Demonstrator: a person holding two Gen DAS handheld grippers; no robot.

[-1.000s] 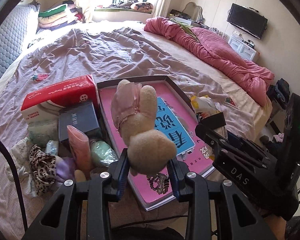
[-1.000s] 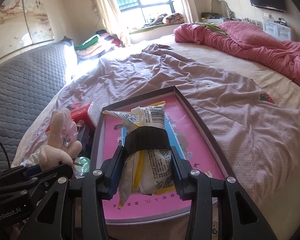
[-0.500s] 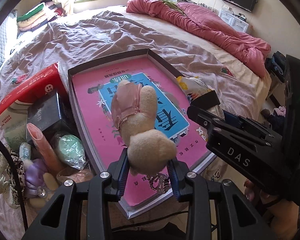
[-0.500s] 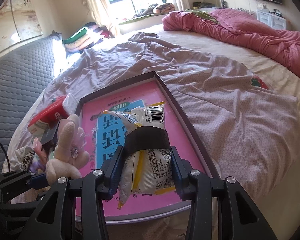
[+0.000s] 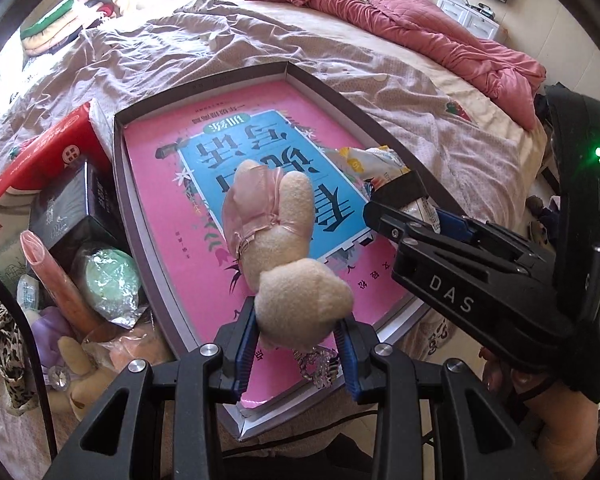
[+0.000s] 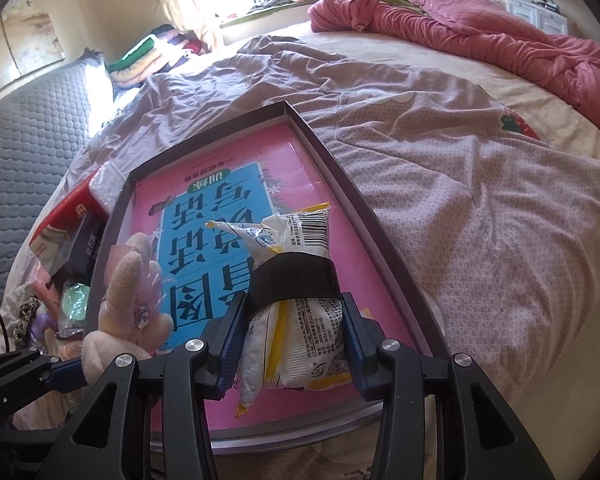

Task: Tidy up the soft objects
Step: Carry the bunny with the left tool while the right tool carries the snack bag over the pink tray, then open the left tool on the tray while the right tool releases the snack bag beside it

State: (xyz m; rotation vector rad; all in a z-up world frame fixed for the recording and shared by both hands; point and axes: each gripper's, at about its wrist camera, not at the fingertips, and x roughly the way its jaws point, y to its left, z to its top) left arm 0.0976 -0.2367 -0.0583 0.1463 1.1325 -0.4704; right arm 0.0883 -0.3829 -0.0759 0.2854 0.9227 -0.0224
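In the left wrist view, a clutter of things lies on the bed at about 9 o'clock: a red tissue pack (image 5: 40,148), a black box (image 5: 66,216), a pink tube (image 5: 56,276) and a green wrapped ball (image 5: 108,278), all just beside the left wall of the shallow tray (image 5: 140,236). The tray rests on the mauve bedsheet (image 5: 160,56) and holds a pink book (image 5: 204,152) with a blue panel.

The left gripper (image 5: 298,344) comes in from 6 o'clock, its fingers (image 5: 246,340) closed on the lower body of a plush rabbit (image 5: 276,248). The rabbit is held above the book, ears pointing toward 12 o'clock.

At 3 o'clock in the same view the right gripper (image 5: 404,208) reaches over the tray's right side. In the right wrist view, its fingers (image 6: 352,340) are clamped on a snack packet (image 6: 296,312) wrapped with a black band, held over the near right part of the book. A rumpled pink quilt (image 6: 480,28) lies across the bed at 1 o'clock.
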